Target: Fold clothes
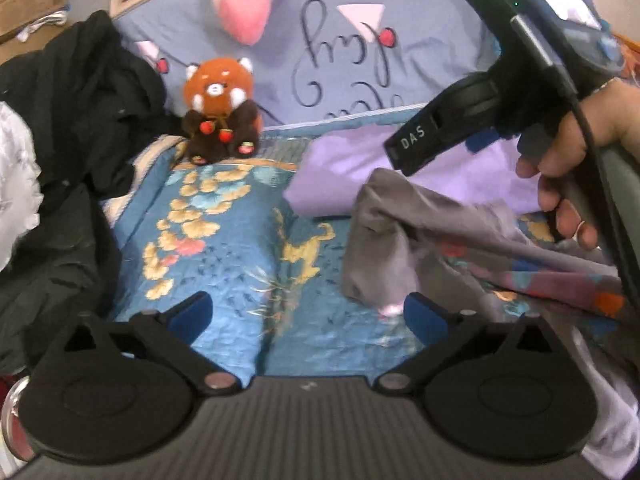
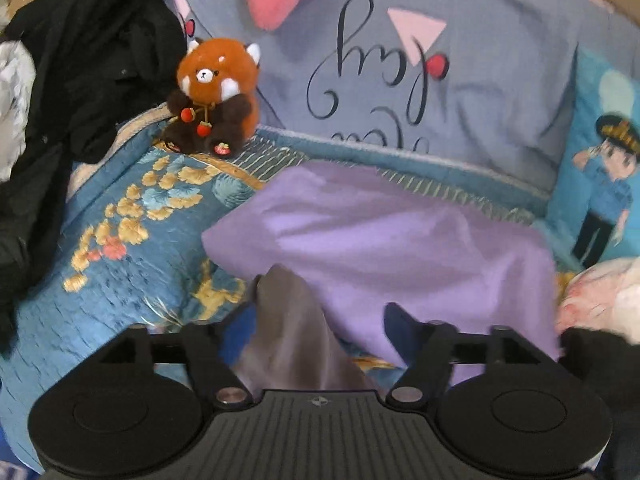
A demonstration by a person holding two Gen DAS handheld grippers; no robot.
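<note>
I am looking across a bed, its blue quilt [image 1: 224, 248] spreading under both grippers. A big grey-blue pillow [image 2: 480, 92] is standing along the far edge, and a black coat [image 1: 72, 128] is heaping up on the left. A purple cloth [image 2: 392, 248] is lying mid-quilt. The grey garment [image 1: 400, 240] is draping just right of centre, overlapping the purple cloth's near edge. A red panda plush [image 2: 212, 96] is sitting by the pillow. My left gripper [image 1: 308, 316] is hanging released, fingers wide apart. My right gripper [image 2: 320, 336] is also spread, grey fabric rising between its fingers; whether it is pinching it I cannot tell.
</note>
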